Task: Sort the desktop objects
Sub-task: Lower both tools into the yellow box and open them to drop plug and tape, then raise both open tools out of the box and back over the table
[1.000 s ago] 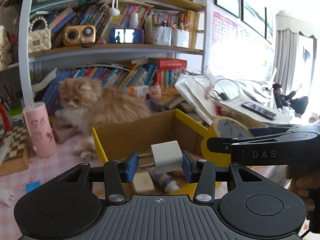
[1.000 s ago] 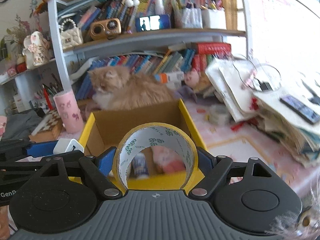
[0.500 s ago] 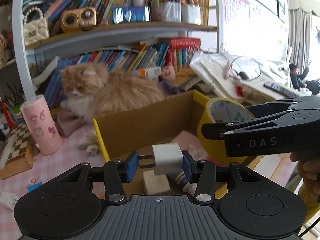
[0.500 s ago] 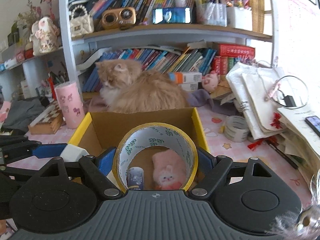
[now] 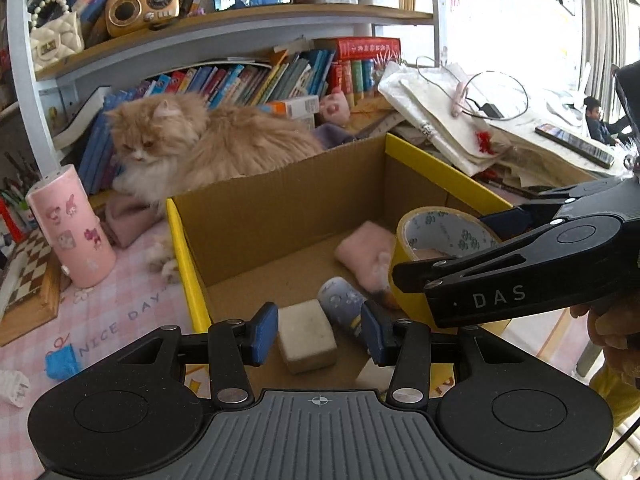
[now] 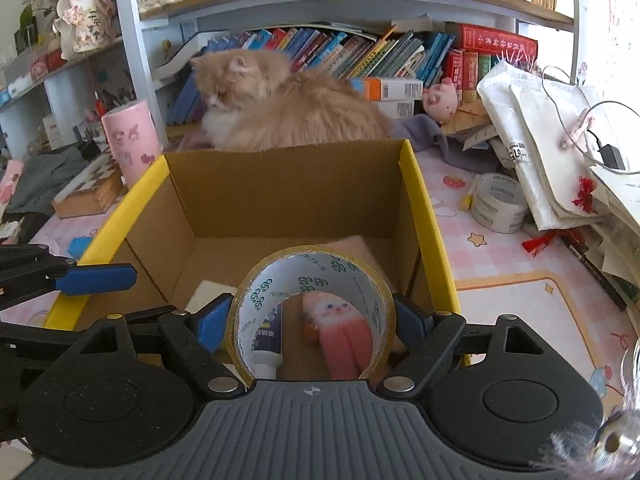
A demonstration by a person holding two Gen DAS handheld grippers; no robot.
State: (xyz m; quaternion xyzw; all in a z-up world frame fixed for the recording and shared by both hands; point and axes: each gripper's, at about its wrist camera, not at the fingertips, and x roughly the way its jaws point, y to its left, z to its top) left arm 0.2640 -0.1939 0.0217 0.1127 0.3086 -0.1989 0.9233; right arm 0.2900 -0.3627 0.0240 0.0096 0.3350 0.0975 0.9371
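A yellow-rimmed cardboard box (image 5: 182, 240) (image 6: 424, 216) sits on the pink desk. My left gripper (image 5: 318, 332) is open and empty above the box's near side. Below it lie a white block (image 5: 306, 334), a small tube (image 5: 344, 308) and a pink plush (image 5: 368, 254). A white charger (image 5: 376, 376) lies low in the box, partly hidden by my fingers. My right gripper (image 6: 310, 320) is shut on a roll of yellow tape (image 6: 312, 308) (image 5: 436, 248) and holds it over the box's near right part.
An orange cat (image 5: 208, 144) (image 6: 288, 112) lies right behind the box. A pink cylinder (image 5: 72, 228) stands at the left by a checkered board (image 5: 28, 284). A second tape roll (image 6: 498, 202) and a heap of bags and papers (image 6: 560, 152) lie at the right. Bookshelves rise behind.
My left gripper has opened and let go of the white charger, which now lies in the box. Both grippers have moved forward and down over the box; the right still holds the tape.
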